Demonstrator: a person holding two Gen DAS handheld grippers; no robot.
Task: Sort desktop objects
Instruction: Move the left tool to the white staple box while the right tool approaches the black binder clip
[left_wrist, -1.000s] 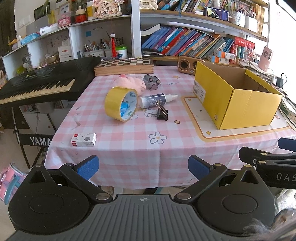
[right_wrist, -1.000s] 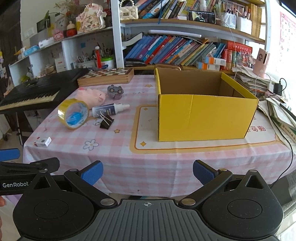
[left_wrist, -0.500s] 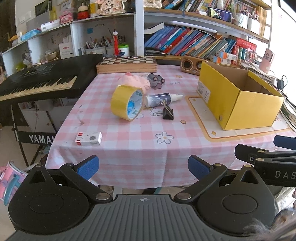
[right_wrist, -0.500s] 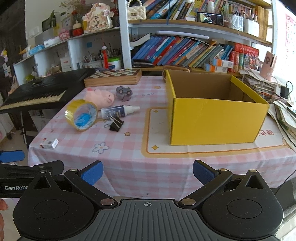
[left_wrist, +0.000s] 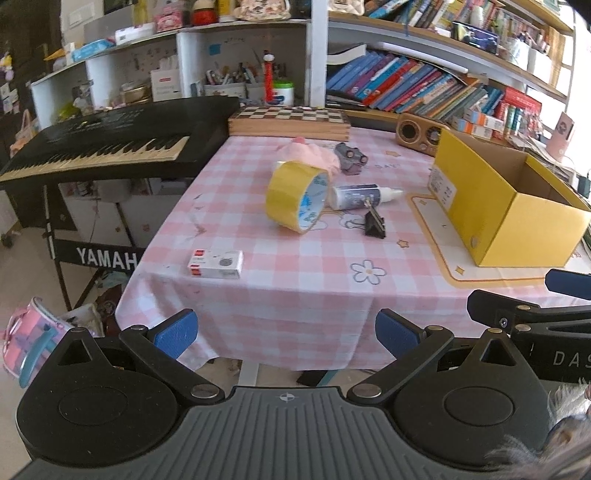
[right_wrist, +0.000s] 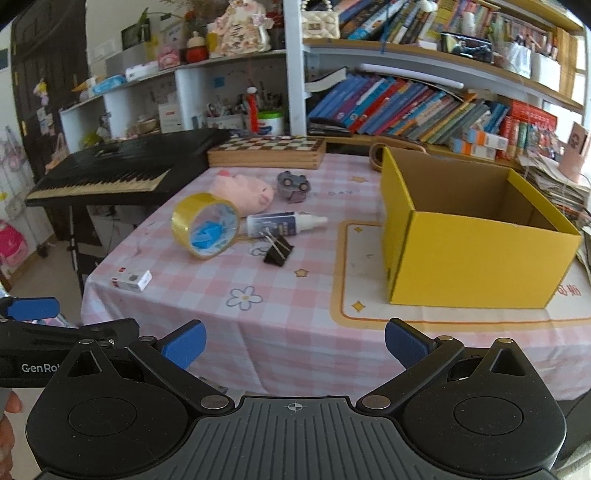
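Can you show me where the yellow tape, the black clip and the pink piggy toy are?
yellow tape roll (left_wrist: 286, 192), left wrist view, on its yellow outer band.
black binder clip (right_wrist: 277, 254), right wrist view, on its black body.
pink pig plush (right_wrist: 242, 187), right wrist view, on its body.

Left claw (left_wrist: 286, 332) agape before table edge (left_wrist: 295, 314).

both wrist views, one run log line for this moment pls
phase: approach | left claw: open, empty | right claw: open, empty | yellow cardboard box: nothing visible inside | yellow tape roll: on pink checked tablecloth
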